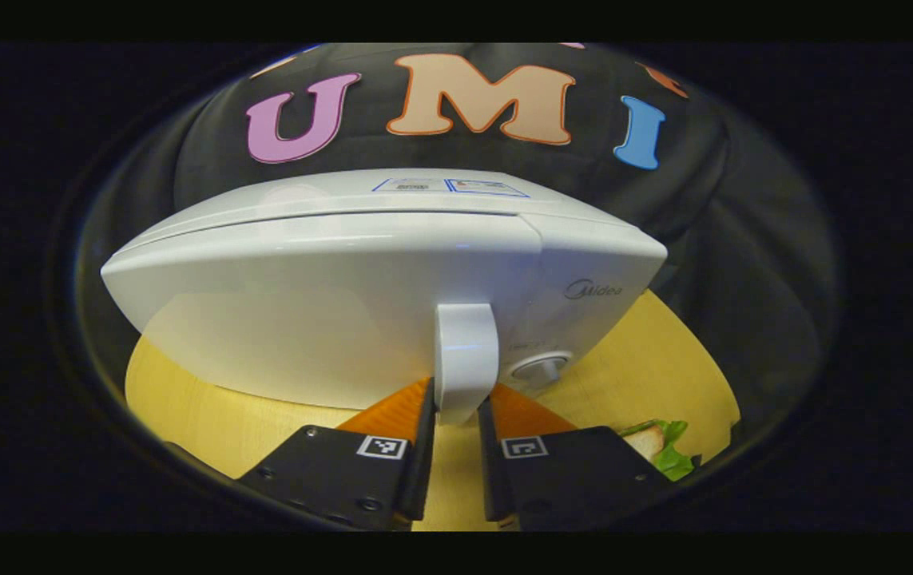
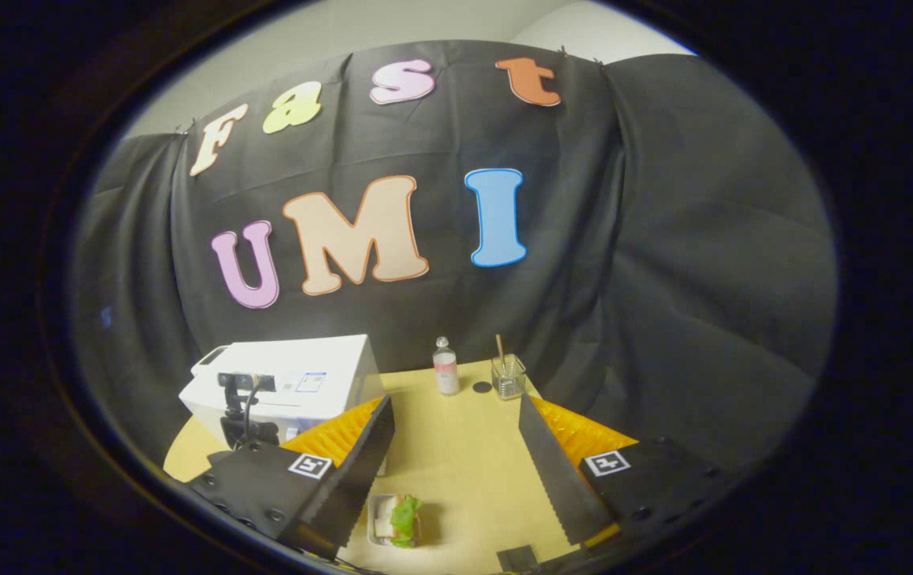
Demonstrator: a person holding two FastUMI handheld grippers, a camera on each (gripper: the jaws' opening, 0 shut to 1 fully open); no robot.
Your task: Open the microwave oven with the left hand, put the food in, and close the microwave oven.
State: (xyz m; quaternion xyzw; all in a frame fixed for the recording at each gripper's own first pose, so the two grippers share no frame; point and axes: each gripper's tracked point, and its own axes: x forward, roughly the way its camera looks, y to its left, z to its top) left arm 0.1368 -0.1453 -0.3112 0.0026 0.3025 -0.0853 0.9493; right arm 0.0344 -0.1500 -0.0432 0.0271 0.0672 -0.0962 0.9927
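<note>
The white microwave (image 1: 328, 319) looms close in the left gripper view, its door looking closed. My left gripper (image 1: 456, 414) is shut on the lower end of the door's upright white handle (image 1: 466, 351), one finger on each side. The food, a sandwich with lettuce (image 1: 660, 449), lies on the table to the right. In the right gripper view the sandwich (image 2: 398, 519) sits in a small tray, low between the fingers. My right gripper (image 2: 456, 471) hangs above the table, open and holding nothing. The microwave (image 2: 296, 379) stands at the left, with the left gripper (image 2: 244, 411) in front of it.
A small bottle (image 2: 446, 366), a dark round lid (image 2: 482, 386) and a glass cup with a stick in it (image 2: 508, 377) stand at the far edge of the wooden table (image 2: 464, 447). A control knob (image 1: 542, 367) sits right of the handle.
</note>
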